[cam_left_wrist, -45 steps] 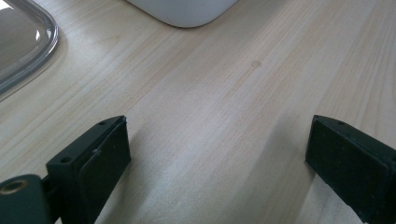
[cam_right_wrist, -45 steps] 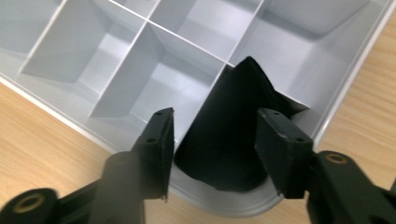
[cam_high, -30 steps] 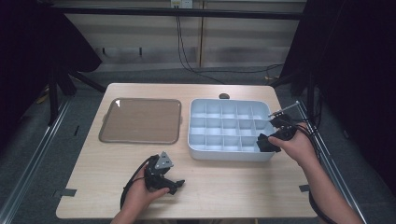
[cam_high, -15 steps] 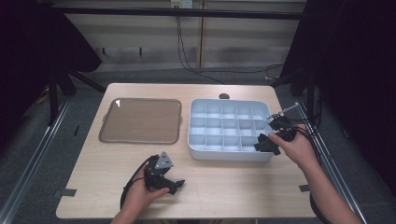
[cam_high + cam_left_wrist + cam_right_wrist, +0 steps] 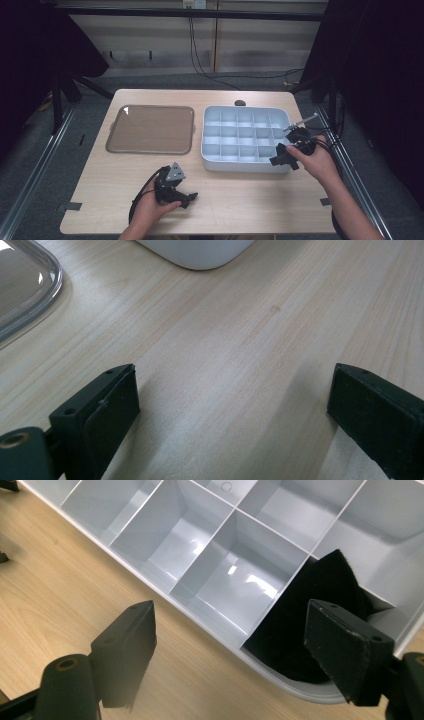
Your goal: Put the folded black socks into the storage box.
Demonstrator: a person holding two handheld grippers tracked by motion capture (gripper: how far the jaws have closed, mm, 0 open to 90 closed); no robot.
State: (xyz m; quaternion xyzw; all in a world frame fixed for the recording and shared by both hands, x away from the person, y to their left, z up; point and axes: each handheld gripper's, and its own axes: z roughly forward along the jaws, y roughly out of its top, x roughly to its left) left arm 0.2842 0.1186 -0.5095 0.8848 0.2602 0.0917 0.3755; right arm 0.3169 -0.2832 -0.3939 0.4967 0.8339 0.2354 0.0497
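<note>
I can read no words, numbers or brand marks on anything here. The only sign is a small raised circle moulded into the floor of one compartment of the grey tray [image 5: 227, 487], seen in the right gripper view.

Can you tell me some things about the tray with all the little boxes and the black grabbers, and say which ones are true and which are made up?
1. A black cloth lies in a corner compartment of the white tray. True.
2. The right gripper is squeezing the black cloth. False: its jaws have just been opening and stand wide apart, with nothing pressed between them.
3. The left gripper has its jaws open over bare wooden table. True.
4. The clear lid sits on top of the white tray. False: it lies flat on the table beside the tray.
5. Every compartment is packed full. False: the ones that show are bare, apart from the one with the cloth.
</note>
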